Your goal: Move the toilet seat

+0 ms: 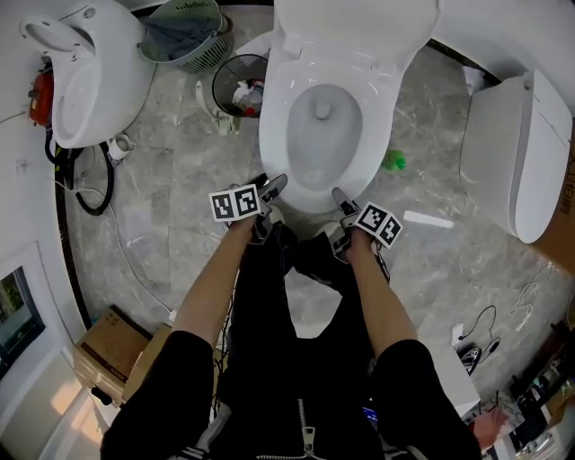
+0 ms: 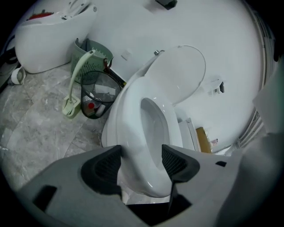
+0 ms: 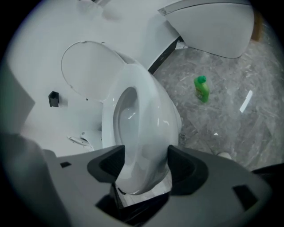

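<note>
A white toilet stands in front of me with its lid raised against the back. The white seat ring lies flat on the bowl. My left gripper hovers at the front left of the rim, my right gripper at the front right. In the left gripper view the open left gripper frames the bowl's front without pressing on it. The right gripper likewise stands open in its own view, the rim showing between its pads.
A green bottle lies on the marble floor right of the bowl. A wire bin, a green basket and a brush stand at the left. Other toilets sit at left and right. Cardboard box near my left.
</note>
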